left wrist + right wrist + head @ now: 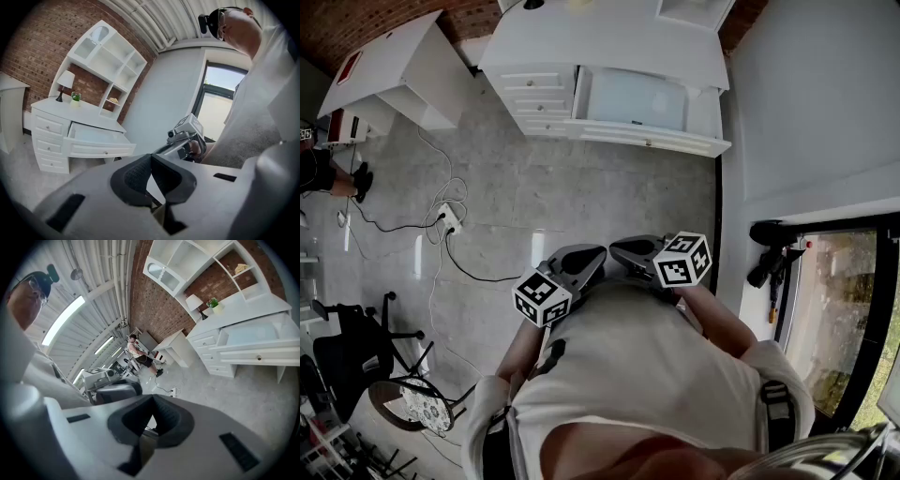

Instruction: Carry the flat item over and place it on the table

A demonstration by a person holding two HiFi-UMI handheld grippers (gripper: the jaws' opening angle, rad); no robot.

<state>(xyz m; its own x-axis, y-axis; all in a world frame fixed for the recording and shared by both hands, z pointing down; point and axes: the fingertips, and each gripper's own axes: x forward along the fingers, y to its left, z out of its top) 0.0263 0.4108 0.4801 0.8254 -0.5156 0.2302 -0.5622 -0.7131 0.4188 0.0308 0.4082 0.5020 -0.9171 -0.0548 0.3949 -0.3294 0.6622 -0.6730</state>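
Far left, a person (328,173) is sitting down, and a white power strip (450,222) with black cables is lying on the grey tiled floor (581,187). A black office chair (352,352) is standing lower left.

In the middle, the wearer is holding both tools close to the chest, side by side. The left claw (586,261) is sitting fully closed, pads touching at the tips, gripping nothing. The right claw (630,251) is doing the same, pinched together on nothing.

Across the floor, well apart from them, the big white counter with drawers and a shelf hutch (609,42) is standing with its wide shallow drawer (633,98) hanging open. A small white table lamp (65,80) and a green potted plant (75,97) are sitting on top.

Can't tell where the flat item is; no view is showing it.
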